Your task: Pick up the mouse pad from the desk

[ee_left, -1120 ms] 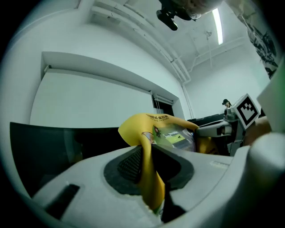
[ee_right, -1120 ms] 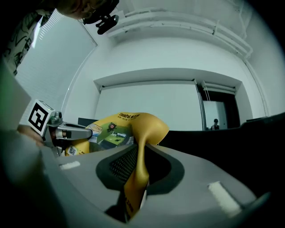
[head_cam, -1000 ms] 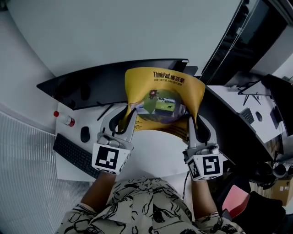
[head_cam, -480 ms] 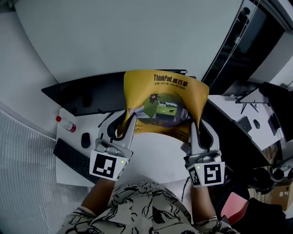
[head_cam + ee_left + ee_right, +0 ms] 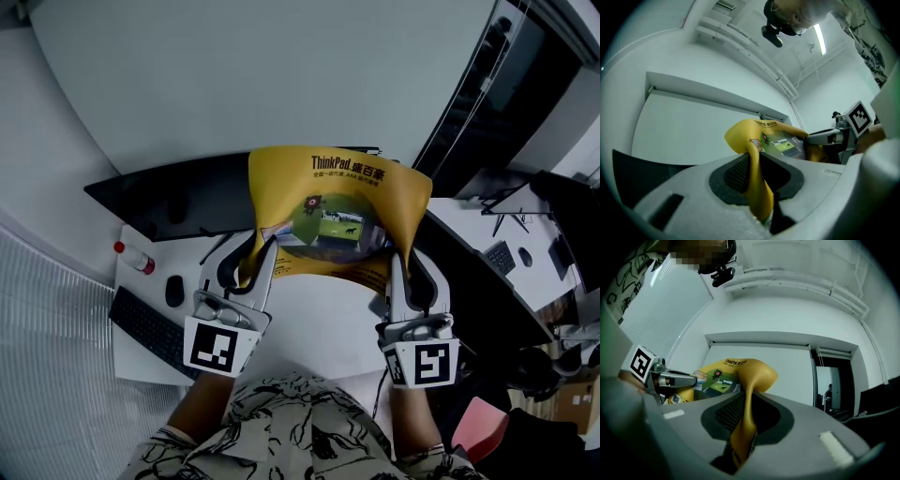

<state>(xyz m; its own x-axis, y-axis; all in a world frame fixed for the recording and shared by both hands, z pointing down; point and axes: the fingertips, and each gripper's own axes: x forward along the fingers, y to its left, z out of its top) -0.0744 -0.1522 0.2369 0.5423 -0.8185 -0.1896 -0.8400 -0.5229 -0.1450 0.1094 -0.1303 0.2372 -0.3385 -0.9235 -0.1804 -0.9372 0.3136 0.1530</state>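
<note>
At the far left, forward of the monitor (image 5: pixel 178 192) and toward its left end, a dark keyboard (image 5: pixel 145 326), a mouse (image 5: pixel 174 290) and a small red-capped bottle (image 5: pixel 137 258) lay untouched on the white surface (image 5: pixel 319 314).

In front of the monitor's middle, the left tool (image 5: pixel 249 255) was clamped on the left edge of the yellow mouse pad (image 5: pixel 337 211). Its own view showed the jaws nearly together, with the pad's rim folded and pinched between the ribbed pads.

The mouse pad itself hung in the air before the monitor's right end, clear of the surface. It bowed into a soft arch between the two grips, its printed face toward the person. Compared with a second earlier, it sat higher against the monitor: its top edge had come level with the screen's upper rim, and more bare white surface showed beneath it. In the last half second the rise had all but stopped.

Off the monitor's right end, the right tool (image 5: pixel 401 270) gripped the pad's right edge in the same way, jaws closed down onto the thin yellow rim.

With both grips firm and the pad off the surface, the pick-up looked essentially done. The limp sheet seemed likely to sag or slide only if one of the grips loosened.
</note>
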